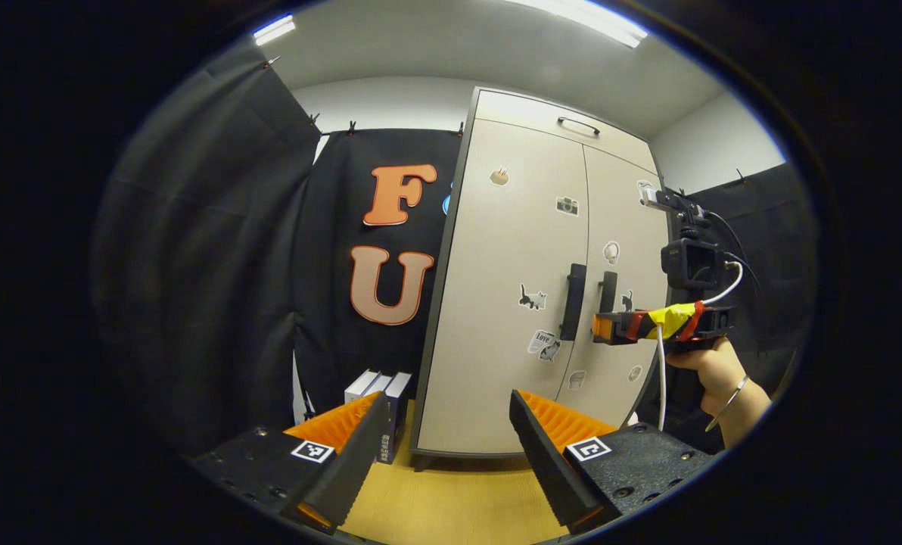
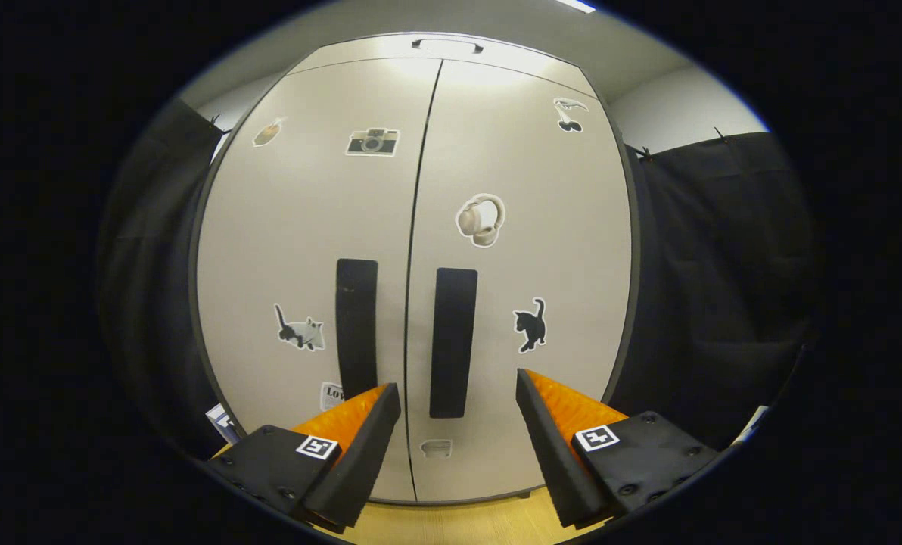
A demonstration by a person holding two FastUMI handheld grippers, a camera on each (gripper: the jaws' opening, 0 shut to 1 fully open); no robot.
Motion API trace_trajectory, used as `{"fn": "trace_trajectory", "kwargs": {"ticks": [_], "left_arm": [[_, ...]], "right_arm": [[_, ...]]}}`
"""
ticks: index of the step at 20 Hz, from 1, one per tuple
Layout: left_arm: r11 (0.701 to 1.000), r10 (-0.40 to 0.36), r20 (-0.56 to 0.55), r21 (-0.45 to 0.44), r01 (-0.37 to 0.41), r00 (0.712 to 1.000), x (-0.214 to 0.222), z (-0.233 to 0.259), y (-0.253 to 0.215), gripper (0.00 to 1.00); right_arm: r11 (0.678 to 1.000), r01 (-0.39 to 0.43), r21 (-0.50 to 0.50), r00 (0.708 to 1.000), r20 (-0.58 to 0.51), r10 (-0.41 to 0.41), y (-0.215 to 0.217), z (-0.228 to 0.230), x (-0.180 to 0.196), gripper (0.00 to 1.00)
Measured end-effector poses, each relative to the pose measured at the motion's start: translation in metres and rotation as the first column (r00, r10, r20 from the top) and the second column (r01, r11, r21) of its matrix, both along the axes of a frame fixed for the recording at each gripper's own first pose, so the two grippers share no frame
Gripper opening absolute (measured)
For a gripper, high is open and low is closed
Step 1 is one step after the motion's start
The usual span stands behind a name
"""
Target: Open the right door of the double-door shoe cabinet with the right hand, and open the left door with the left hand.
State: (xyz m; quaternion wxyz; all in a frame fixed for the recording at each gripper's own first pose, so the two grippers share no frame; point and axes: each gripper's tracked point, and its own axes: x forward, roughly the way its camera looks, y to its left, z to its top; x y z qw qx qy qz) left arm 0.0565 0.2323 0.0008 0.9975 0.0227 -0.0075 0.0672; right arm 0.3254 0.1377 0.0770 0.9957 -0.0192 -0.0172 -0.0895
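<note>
Right gripper view: handle (image 2: 452, 342) between claw (image 2: 457, 439) fingers.

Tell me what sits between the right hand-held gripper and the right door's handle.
Nothing: in the right gripper view the open right hand-held gripper faces the right door's handle with bare door panel behind and no object in between.

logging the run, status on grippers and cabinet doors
Right gripper open, lined up on right door handle, not touching. Left gripper open, farther back. Both cabinet doors shut. Nothing in the way.
</note>
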Motion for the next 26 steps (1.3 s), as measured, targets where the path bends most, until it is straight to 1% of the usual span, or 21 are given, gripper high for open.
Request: {"fn": "trace_trajectory", "kwargs": {"ticks": [1, 2, 4, 5, 6, 7, 8, 9, 11, 15, 17, 18, 19, 20, 22, 23, 24, 25, 26], "left_arm": [[1.000, 0.005, -0.003, 0.002, -0.005, 1.000, 0.003, -0.001, 0.003, 0.96], [1.000, 0.007, -0.008, 0.006, -0.007, 1.000, 0.006, -0.003, 0.005, 0.96], [1.000, 0.009, -0.017, 0.010, -0.008, 1.000, 0.011, -0.006, 0.006, 0.96], [1.000, 0.010, -0.017, 0.013, -0.010, 1.000, 0.013, -0.006, 0.007, 0.96], [1.000, 0.012, -0.017, 0.014, -0.012, 1.000, 0.014, -0.007, 0.008, 0.96], [1.000, 0.013, -0.018, 0.013, -0.013, 1.000, 0.017, -0.005, 0.009, 0.96], [1.000, 0.014, -0.017, 0.012, -0.014, 1.000, 0.018, -0.005, 0.010, 0.96], [1.000, 0.015, -0.016, 0.010, -0.015, 1.000, 0.019, -0.005, 0.010, 0.96], [1.000, 0.017, -0.015, 0.010, -0.017, 1.000, 0.020, -0.005, 0.012, 0.96], [0.999, 0.034, -0.015, 0.008, -0.034, 0.999, 0.019, -0.005, 0.019, 0.96], [0.999, 0.035, -0.014, 0.008, -0.034, 0.999, 0.017, -0.004, 0.019, 0.96], [0.999, 0.038, -0.012, 0.013, -0.038, 0.999, 0.017, -0.003, 0.020, 0.96], [0.999, 0.042, -0.010, 0.017, -0.042, 0.999, 0.015, -0.003, 0.022, 0.96], [0.999, 0.046, -0.008, 0.020, -0.046, 0.999, 0.013, -0.002, 0.023, 0.96], [0.998, 0.051, -0.008, 0.022, -0.051, 0.999, 0.010, -0.001, 0.022, 0.96], [0.998, 0.052, -0.009, 0.022, -0.052, 0.999, 0.008, 0.000, 0.022, 0.96], [0.998, 0.054, -0.011, 0.022, -0.054, 0.998, 0.007, -0.001, 0.022, 0.96], [0.998, 0.058, -0.012, 0.023, -0.057, 0.998, 0.004, -0.001, 0.022, 0.96], [0.998, 0.061, -0.013, 0.024, -0.061, 0.998, 0.002, -0.001, 0.023, 0.96]], "right_arm": [[1.000, -0.003, -0.004, 1.000, -0.006, 0.003, -0.002, 0.001, 0.007, 0.92], [1.000, -0.002, -0.004, 1.000, -0.018, 0.002, -0.005, 0.000, 0.014, 0.97], [1.000, -0.020, 0.003, 0.999, -0.035, 0.020, -0.004, -0.002, 0.025, 0.89], [1.000, -0.027, 0.009, 0.999, -0.041, 0.028, -0.002, -0.002, 0.028, 0.82], [0.999, -0.035, 0.012, 0.998, -0.042, 0.036, 0.000, -0.002, 0.031, 0.79], [0.999, -0.040, 0.013, 0.998, -0.042, 0.041, 0.002, -0.001, 0.034, 0.70], [0.999, -0.042, 0.014, 0.998, -0.042, 0.043, 0.003, 0.000, 0.036, 0.65], [0.999, -0.048, 0.015, 0.998, -0.042, 0.049, 0.006, 0.000, 0.038, 0.56], [0.999, -0.042, 0.020, 0.998, -0.044, 0.043, 0.005, 0.001, 0.041, 0.45], [0.998, -0.044, 0.036, 0.997, -0.068, 0.046, 0.005, -0.002, 0.046, 0.44], [0.998, -0.054, 0.043, 0.995, -0.078, 0.058, 0.006, -0.005, 0.049, 0.45], [0.997, -0.055, 0.053, 0.995, -0.078, 0.059, 0.006, -0.009, 0.051, 0.44], [0.997, -0.053, 0.053, 0.995, -0.079, 0.058, 0.009, -0.005, 0.046, 0.40], [0.997, -0.050, 0.054, 0.996, -0.076, 0.054, 0.007, -0.005, 0.048, 0.40], [0.997, -0.048, 0.055, 0.995, -0.080, 0.052, 0.007, -0.006, 0.048, 0.40], [0.997, -0.046, 0.055, 0.996, -0.079, 0.050, 0.007, -0.006, 0.050, 0.42], [0.998, -0.046, 0.050, 0.995, -0.082, 0.050, 0.006, -0.007, 0.048, 0.34], [0.998, -0.043, 0.049, 0.996, -0.079, 0.047, 0.006, -0.008, 0.047, 0.34], [0.998, -0.040, 0.038, 0.996, -0.080, 0.043, 0.005, -0.007, 0.046, 0.28]]}}
